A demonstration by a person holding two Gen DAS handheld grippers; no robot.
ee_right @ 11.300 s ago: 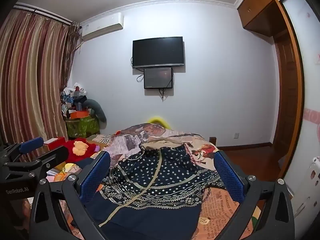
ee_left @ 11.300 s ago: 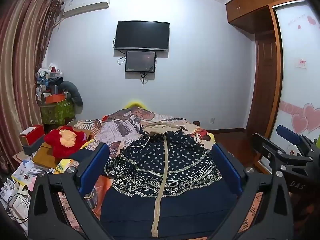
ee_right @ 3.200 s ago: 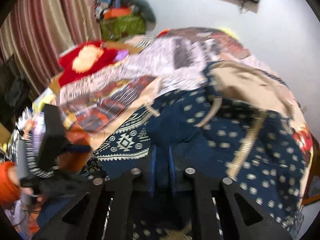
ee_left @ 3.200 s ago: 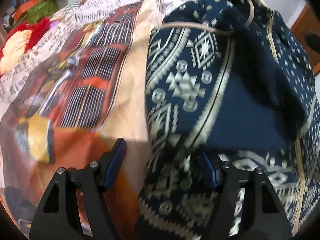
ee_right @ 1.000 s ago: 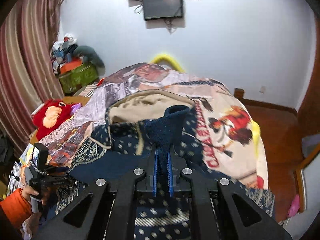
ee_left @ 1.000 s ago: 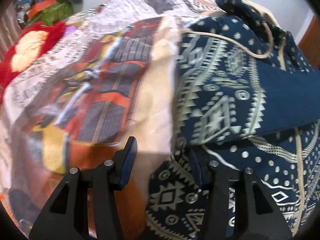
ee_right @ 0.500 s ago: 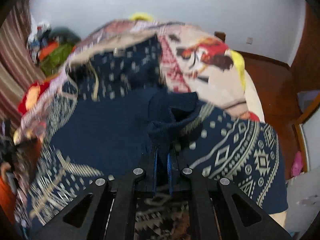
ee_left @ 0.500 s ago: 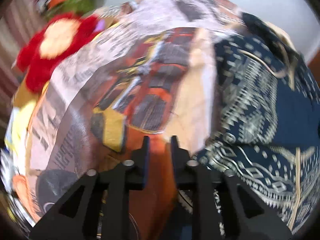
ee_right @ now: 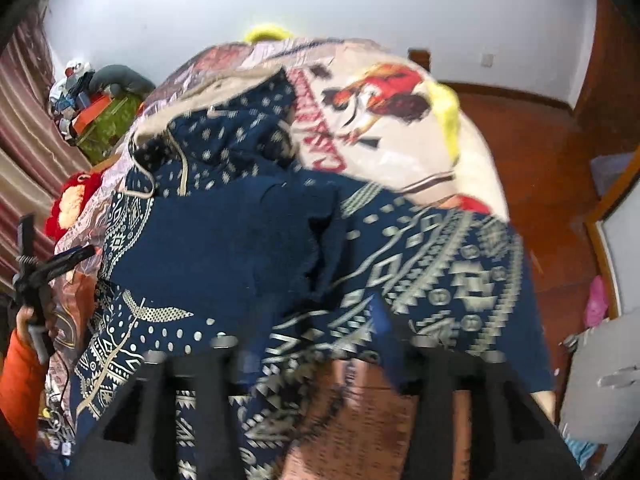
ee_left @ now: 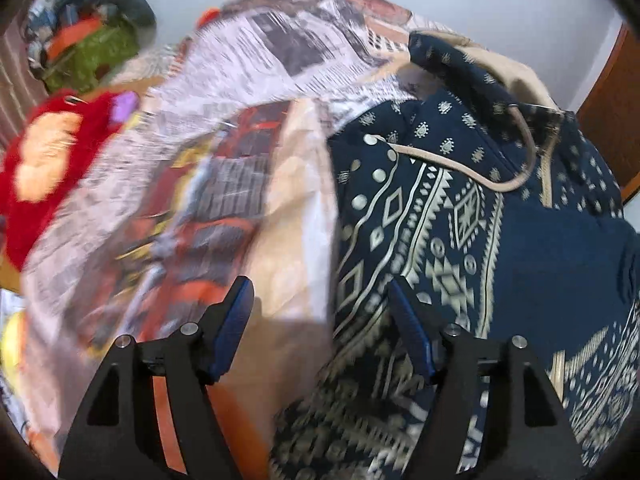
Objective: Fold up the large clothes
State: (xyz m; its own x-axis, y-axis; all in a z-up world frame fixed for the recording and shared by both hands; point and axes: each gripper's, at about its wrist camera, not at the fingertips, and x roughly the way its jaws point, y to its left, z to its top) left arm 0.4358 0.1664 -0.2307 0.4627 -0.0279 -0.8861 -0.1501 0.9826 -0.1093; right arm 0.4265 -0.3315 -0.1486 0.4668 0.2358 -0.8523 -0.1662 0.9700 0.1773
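Folding is partly done: the hoodie [ee_right: 248, 240] lies on the bed [ee_right: 400, 128] with both sleeves laid inward over its chest, hood at the far end. Left gripper [ee_left: 320, 320] and right gripper [ee_right: 308, 344] both gape, holding nothing. Body folds remain, I judge.

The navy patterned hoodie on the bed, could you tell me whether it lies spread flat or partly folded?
Partly folded. The hoodie has both sleeves laid across its plain front. Its hood lies unfolded at the far end.
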